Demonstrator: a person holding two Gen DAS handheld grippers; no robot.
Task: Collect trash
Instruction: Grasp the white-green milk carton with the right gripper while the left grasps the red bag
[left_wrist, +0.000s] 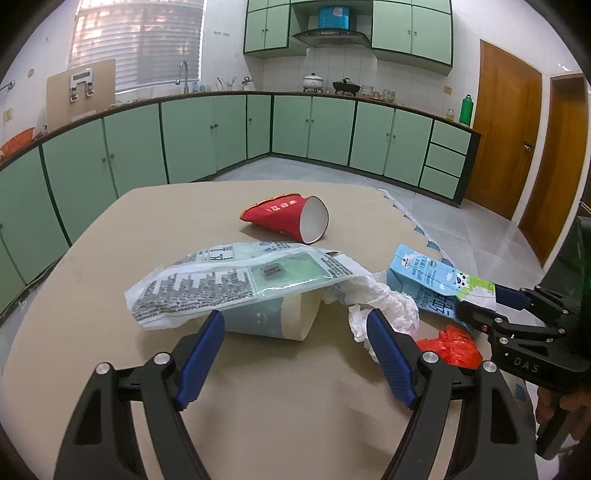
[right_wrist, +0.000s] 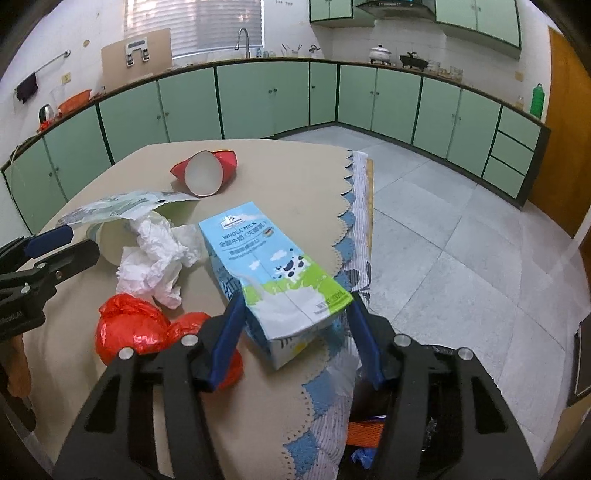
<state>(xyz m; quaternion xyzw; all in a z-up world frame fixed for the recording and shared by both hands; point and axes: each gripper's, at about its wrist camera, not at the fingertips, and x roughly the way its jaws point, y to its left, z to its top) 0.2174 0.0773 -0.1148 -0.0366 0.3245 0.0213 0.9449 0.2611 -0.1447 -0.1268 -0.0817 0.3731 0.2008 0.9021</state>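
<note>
A blue and green milk carton (right_wrist: 266, 258) lies near the table's right edge. My right gripper (right_wrist: 295, 302) is shut on its near end, one blue pad against each side. From the left wrist view the same carton (left_wrist: 424, 277) sits in that gripper (left_wrist: 484, 301). My left gripper (left_wrist: 294, 316) stands open, its tips just short of a pale paper cup (left_wrist: 273, 317) lying on its side under a printed plastic wrapper (left_wrist: 236, 280). Crumpled white tissue (left_wrist: 384, 299), a red plastic bag (left_wrist: 450, 347) and a crushed red cup (left_wrist: 284, 218) lie around them.
The beige tablecloth (left_wrist: 258, 387) ends in a scalloped blue fringe (right_wrist: 347, 236) on the right, with grey floor tiles beyond. Below that edge a dark opening (right_wrist: 369, 432) shows orange and blue scraps. Green cabinets line the far walls.
</note>
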